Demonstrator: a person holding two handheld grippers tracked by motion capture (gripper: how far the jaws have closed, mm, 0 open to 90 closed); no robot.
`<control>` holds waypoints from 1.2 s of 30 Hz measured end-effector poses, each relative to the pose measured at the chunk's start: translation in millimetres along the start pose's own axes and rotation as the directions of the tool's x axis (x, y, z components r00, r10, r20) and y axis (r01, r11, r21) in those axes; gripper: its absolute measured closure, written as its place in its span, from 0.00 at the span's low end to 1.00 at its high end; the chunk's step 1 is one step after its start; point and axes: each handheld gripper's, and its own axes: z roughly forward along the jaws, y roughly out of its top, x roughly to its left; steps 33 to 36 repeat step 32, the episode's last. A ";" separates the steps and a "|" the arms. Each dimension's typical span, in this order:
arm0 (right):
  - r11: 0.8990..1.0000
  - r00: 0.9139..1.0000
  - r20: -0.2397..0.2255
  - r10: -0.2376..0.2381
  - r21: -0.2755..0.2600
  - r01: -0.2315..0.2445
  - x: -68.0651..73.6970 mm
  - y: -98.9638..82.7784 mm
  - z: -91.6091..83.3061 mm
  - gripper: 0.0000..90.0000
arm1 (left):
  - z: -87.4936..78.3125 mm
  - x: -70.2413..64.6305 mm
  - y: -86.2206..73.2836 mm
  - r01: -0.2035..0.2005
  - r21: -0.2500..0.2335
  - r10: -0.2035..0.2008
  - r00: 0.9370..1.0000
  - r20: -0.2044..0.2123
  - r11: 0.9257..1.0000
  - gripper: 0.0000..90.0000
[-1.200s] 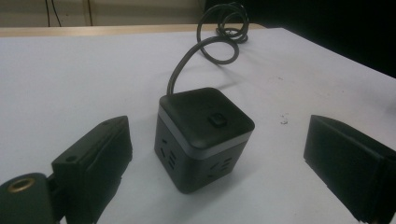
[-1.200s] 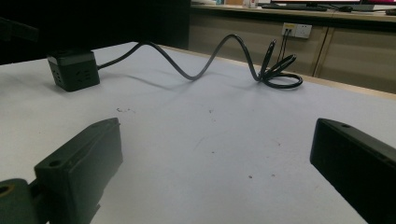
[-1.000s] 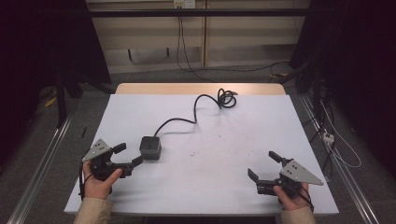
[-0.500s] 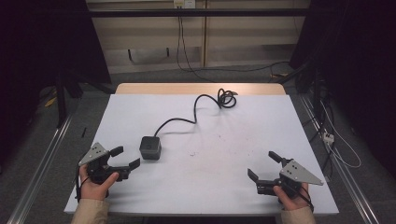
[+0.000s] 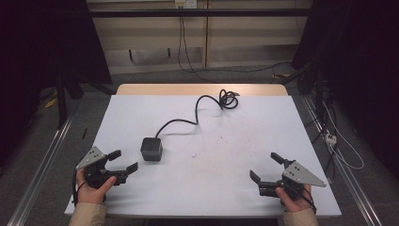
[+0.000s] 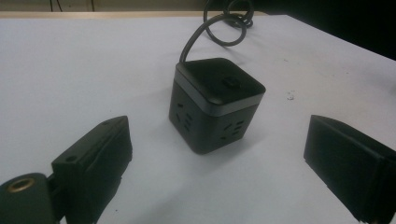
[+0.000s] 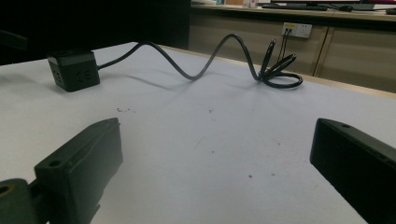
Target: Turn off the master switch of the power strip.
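A black cube-shaped power socket (image 5: 151,149) (image 6: 214,102) (image 7: 74,69) stands on the white table (image 5: 226,155), left of centre. Its black cable (image 5: 188,121) (image 7: 196,65) runs back and right to a coil (image 5: 228,99) near the far edge. My left gripper (image 5: 122,161) (image 6: 219,168) is open at the front left, a short way in front of the cube, with nothing between its jaws. My right gripper (image 5: 267,165) (image 7: 215,172) is open at the front right, over bare table and far from the cube.
Small dark specks (image 5: 194,154) mark the table near its middle. Metal rails (image 5: 42,160) run along the floor on both sides. Loose cables (image 5: 336,141) lie on the floor at the right. A wall socket (image 7: 298,30) sits on the cabinet behind the table.
My left gripper has drawn back toward the front edge and slightly left, away from the cube. The right gripper has stayed in place.
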 end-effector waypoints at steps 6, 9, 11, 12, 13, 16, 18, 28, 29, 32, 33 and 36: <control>1.000 1.000 0.001 0.001 0.000 -0.001 -0.2 0.0 -0.1 0.03 | -3.4 2.4 -2.4 -0.001 0.000 0.001 1.000 -0.004 1.000 0.08; 1.000 1.000 0.000 0.001 0.001 -0.001 0.0 -0.2 0.1 0.02 | -4.9 2.9 -3.0 -0.003 -0.001 0.003 1.000 -0.005 1.000 0.08; 1.000 1.000 -0.001 0.000 0.001 0.000 0.1 -0.2 0.1 0.02 | -5.5 3.0 -3.3 -0.002 -0.002 0.002 1.000 -0.004 1.000 0.08; 1.000 1.000 -0.001 0.000 0.002 0.000 0.1 -0.2 0.1 0.03 | -5.8 3.1 -3.3 -0.003 -0.003 0.003 1.000 -0.005 1.000 0.08; 1.000 1.000 -0.001 0.000 0.001 0.000 0.0 -0.2 0.1 0.02 | -6.0 3.2 -3.5 -0.004 -0.003 0.004 1.000 -0.005 1.000 0.08; 1.000 1.000 0.000 0.002 0.001 -0.002 0.0 -0.2 0.0 0.02 | -6.7 3.4 -4.4 -0.002 -0.002 0.002 1.000 -0.004 1.000 0.08; 1.000 1.000 -0.002 0.002 0.002 -0.002 -0.1 -0.4 0.1 0.02 | -7.1 3.5 -4.6 -0.002 -0.002 0.002 1.000 -0.003 1.000 0.08; 1.000 1.000 -0.008 -0.001 0.010 0.001 0.9 -1.2 2.0 0.02 | -4.9 2.5 -3.1 -0.016 0.000 0.016 1.000 -0.001 1.000 0.08; 1.000 1.000 -0.008 -0.001 0.010 0.001 0.8 -1.3 2.3 0.02 | -4.8 2.0 -2.9 -0.010 -0.004 0.010 1.000 -0.002 1.000 0.08; 1.000 1.000 -0.009 -0.006 0.012 0.006 0.9 -1.7 2.7 0.03 | -4.7 2.3 -1.9 -0.010 -0.010 0.010 1.000 -0.001 1.000 0.08; 1.000 1.000 -0.009 -0.006 0.012 0.006 0.9 -1.7 2.7 0.03 | -4.7 2.3 -1.9 -0.010 -0.010 0.010 1.000 -0.001 1.000 0.08; 1.000 1.000 -0.009 -0.006 0.012 0.006 0.9 -1.7 2.7 0.03 | -4.7 2.3 -1.9 -0.010 -0.010 0.010 1.000 -0.001 1.000 0.08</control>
